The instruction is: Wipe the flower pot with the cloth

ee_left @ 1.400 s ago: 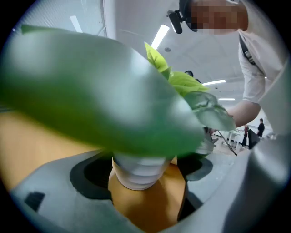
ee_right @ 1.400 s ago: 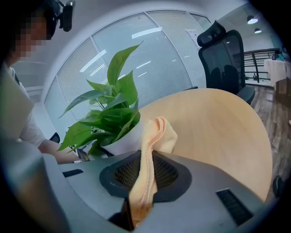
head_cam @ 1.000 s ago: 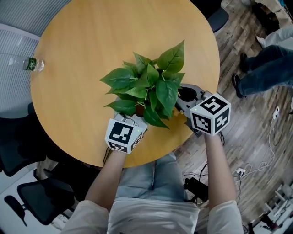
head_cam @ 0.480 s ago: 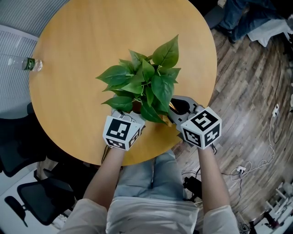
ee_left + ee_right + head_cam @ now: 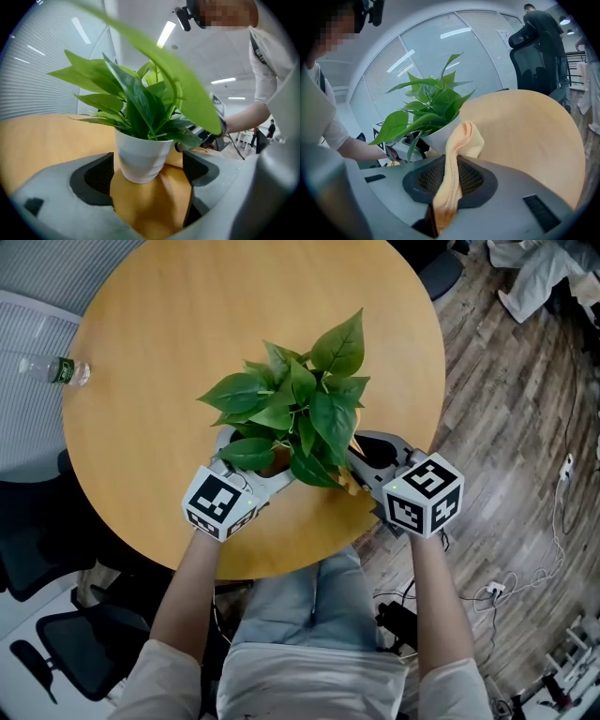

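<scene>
White smooth flower pot (image 5: 143, 157) — slick, top-heavy, we'd clamp low; left gripper (image 5: 150, 172) gapes round it, right gripper (image 5: 449, 180) pinches limp peach cloth (image 5: 459, 145).

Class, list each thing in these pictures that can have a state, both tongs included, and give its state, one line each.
Flower pot: upright on the table.
Cloth: pinched at one end, free end up against the pot.
Left tongs: open, jaws either side of the pot, not gripping it.
Right tongs: shut on the cloth.
Water bottle: lying on its side.
</scene>
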`<state>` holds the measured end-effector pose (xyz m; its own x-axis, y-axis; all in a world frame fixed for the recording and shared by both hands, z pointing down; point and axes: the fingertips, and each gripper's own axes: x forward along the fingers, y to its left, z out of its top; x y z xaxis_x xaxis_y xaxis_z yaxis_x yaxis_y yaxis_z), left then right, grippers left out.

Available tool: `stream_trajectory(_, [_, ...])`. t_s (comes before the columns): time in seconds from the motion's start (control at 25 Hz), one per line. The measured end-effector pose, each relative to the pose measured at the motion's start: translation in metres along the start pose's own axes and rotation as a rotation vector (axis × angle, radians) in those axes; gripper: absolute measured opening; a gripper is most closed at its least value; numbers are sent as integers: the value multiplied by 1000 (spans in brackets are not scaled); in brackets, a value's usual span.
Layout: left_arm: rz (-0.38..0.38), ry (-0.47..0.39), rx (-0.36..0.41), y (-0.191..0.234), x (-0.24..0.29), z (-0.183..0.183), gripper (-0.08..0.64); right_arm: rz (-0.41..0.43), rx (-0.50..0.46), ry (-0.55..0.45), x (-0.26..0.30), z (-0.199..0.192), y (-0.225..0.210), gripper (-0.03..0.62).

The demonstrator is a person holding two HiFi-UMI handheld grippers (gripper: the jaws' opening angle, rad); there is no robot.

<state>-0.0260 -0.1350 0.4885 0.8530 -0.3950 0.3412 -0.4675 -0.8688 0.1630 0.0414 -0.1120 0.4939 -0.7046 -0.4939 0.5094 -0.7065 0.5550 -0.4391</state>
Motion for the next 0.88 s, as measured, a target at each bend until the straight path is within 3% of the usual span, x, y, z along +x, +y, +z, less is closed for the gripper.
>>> stream_trajectory(0.24, [-191,19,85,20,-5,1,453,4,8,-3,0,1,-2,60])
stream_trajectory(0.52, [-413,32,93,9,13,11,453,9,18,-1,3,-1,0,60])
stream_trajectory(0.72, [-404,-3,68,9,11,9,448,7,19,-4,8,-1,3,60])
stream_trajectory(0.88, [-303,-16,73,10,14,11,443,-28,13,-9,-2,5,-12,60])
